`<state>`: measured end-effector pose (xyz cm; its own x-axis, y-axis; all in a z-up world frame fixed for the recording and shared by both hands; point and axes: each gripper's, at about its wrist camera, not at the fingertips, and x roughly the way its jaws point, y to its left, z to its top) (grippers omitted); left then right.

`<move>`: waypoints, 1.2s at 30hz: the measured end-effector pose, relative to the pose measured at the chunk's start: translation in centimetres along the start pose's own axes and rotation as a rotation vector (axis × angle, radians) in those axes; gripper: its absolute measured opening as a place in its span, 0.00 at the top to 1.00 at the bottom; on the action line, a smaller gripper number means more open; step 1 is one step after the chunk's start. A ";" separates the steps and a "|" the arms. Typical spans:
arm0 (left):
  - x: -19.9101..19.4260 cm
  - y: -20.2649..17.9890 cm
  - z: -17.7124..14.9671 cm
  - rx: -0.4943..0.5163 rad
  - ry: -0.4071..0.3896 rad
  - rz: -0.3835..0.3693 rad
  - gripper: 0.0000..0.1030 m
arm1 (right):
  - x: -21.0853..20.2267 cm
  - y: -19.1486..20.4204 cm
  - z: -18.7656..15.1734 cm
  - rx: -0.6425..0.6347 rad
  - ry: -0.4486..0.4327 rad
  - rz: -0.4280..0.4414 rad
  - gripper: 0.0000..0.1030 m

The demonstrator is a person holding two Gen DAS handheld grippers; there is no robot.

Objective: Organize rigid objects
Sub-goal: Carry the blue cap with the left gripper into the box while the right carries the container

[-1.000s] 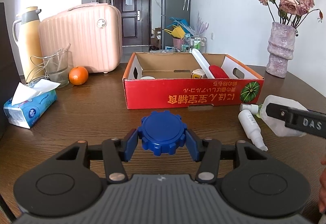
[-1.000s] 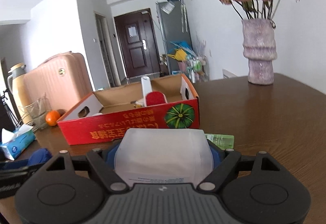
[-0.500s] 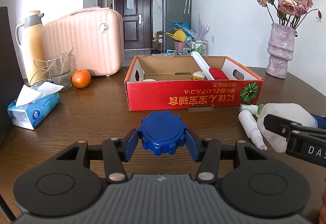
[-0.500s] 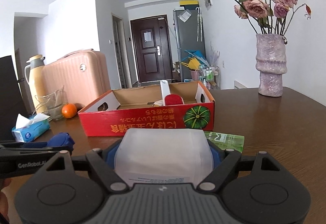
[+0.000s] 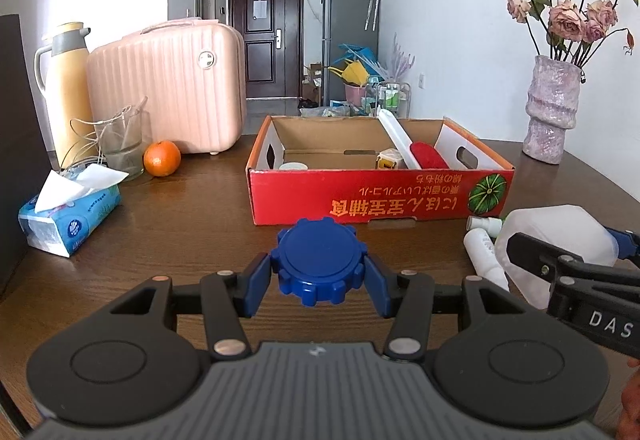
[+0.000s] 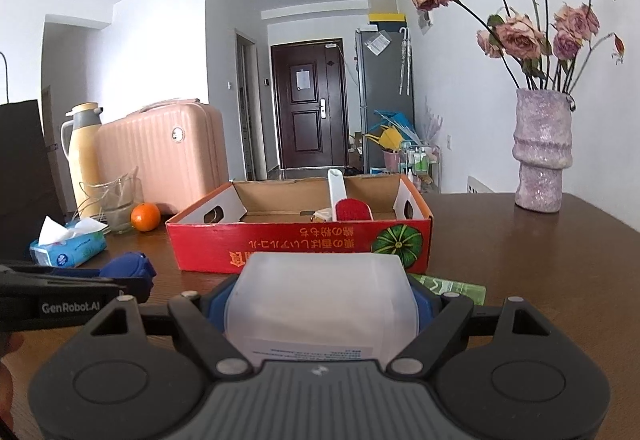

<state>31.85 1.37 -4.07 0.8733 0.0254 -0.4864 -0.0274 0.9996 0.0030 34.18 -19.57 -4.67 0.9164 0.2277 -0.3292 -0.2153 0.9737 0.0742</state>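
- A tissue pack (image 5: 68, 216) and an orange (image 5: 161, 158) are seen at the far left of the table (image 5: 180, 224).
- A blue cap (image 5: 318, 266) is clamped between the pads of the left gripper (image 5: 318, 276) — held narrowly, in front of the red box (image 5: 380, 196).
- A white brush (image 5: 404, 144) is seen lying inside that box.
- A translucent white bottle (image 6: 320, 304) is gripped by the right gripper (image 6: 320, 314) — jaws set wide around it, just right of a small white bottle (image 5: 486, 254).

Bright, sharp daylight; fisheye-curved edges
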 end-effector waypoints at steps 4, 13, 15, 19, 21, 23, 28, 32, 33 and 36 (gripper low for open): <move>0.3 -0.3 0.9 -0.002 -0.005 0.004 0.49 | 0.3 -0.2 0.7 -0.011 -0.008 -0.003 0.20; 1.1 -1.0 2.9 -0.024 -0.024 -0.003 0.49 | 1.6 -0.5 2.6 -0.029 -0.036 -0.009 0.20; 1.4 -1.2 3.4 -0.034 -0.030 -0.003 0.49 | 2.1 -0.5 3.0 -0.032 -0.046 -0.013 0.20; 2.4 -1.3 4.5 -0.060 -0.039 -0.003 0.49 | 3.1 -0.4 3.7 -0.030 -0.062 -0.018 0.20; 3.0 -1.3 5.0 -0.075 -0.042 -0.002 0.49 | 3.6 -0.4 4.0 -0.030 -0.074 -0.020 0.21; 3.6 -1.3 5.4 -0.092 -0.042 0.000 0.49 | 4.3 -0.4 4.3 -0.031 -0.083 -0.027 0.21; 5.4 -1.3 6.3 -0.114 -0.041 0.009 0.49 | 5.9 -1.0 5.2 -0.013 -0.095 -0.041 0.20; 6.6 -1.5 7.1 -0.121 -0.043 0.014 0.49 | 7.3 -1.5 5.8 -0.003 -0.103 -0.053 0.20; 6.8 -1.5 7.3 -0.124 -0.044 0.014 0.49 | 7.7 -1.6 6.0 0.003 -0.103 -0.054 0.20; 7.6 -1.5 7.9 -0.134 -0.054 0.015 0.49 | 8.6 -2.0 6.5 0.015 -0.104 -0.057 0.20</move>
<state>42.37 0.12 -0.83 0.8971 0.0445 -0.4396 -0.1024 0.9888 -0.1088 44.70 -19.50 -1.59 0.9572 0.1701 -0.2343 -0.1574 0.9849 0.0720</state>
